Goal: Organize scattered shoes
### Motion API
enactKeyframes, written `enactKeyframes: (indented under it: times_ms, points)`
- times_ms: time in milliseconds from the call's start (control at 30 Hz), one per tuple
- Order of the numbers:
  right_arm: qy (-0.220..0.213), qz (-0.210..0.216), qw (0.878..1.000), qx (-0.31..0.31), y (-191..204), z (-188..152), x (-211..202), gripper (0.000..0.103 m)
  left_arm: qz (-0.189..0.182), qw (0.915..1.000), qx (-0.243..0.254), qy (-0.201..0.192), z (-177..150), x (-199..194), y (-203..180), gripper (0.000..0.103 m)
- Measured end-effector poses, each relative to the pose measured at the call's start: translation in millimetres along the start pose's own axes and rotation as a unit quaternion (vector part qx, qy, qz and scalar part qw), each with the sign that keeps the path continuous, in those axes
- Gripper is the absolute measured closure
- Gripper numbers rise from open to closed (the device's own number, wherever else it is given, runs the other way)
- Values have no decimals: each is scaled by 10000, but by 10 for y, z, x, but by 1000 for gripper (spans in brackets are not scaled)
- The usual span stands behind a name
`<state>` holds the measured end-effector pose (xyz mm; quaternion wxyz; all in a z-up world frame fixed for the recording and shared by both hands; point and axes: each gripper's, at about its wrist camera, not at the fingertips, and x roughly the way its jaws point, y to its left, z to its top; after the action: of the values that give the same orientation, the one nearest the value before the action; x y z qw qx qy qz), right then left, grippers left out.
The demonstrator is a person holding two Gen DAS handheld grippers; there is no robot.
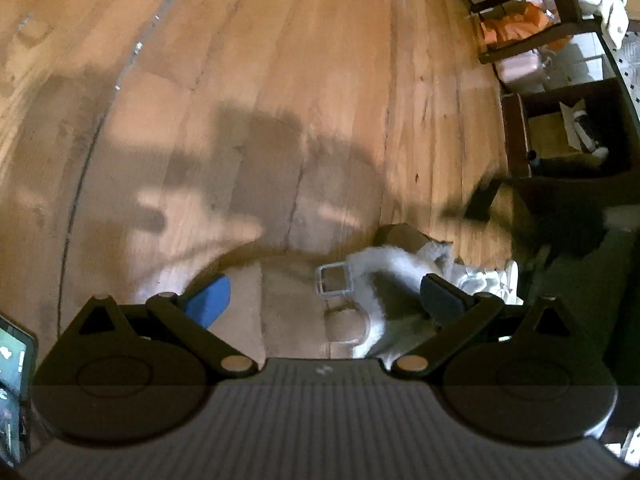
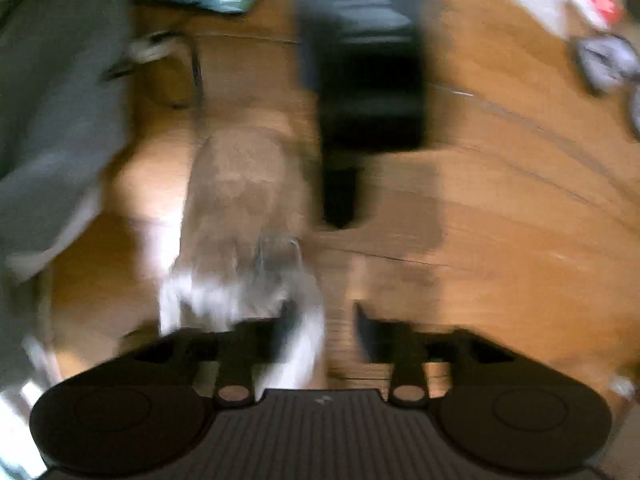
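Trouble could come from the left claw, fingers spread wide: the fur-lined slipper lies against its right finger, ungripped. The right claw, also apart, blurs; slipper just left of it.

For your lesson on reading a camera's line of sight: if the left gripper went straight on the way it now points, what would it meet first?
Probably the furry white slipper with its square buckle, lying just beyond the open left gripper; otherwise bare wooden floor. Depth is unclear.
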<state>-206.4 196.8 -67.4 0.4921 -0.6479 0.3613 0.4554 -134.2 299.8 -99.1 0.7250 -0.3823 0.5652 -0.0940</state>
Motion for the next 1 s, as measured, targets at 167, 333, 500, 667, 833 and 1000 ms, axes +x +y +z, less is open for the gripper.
enactKeyframes:
  times_ms: [167,333,500,667,833,1000]
  points:
    - [499,-459,9636,2587,-279,-422,-79,36,-4,9997,214,138,2,104,-81,0]
    - [669,907,8483,5174,-388,-1049,-36,36,-57,9981,513,326,-19,221,-206,0]
    - [350,2161,7169,6619,-395,-1583,85,39,-41,9970,660,389,-34,274,-254,0]
    - [-879,1194,7120,6863,-86,-1630,-148,39,-23,9969,687,378,-25,272,-248,0]
    - [-1153,1180,6980,6968,132,-1464,24,31,13,9959,814,392,-64,285,-313,0]
    - [-1009,-275,7626,6383,347,-1145,113,55,119,9955,863,380,-108,274,-344,0]
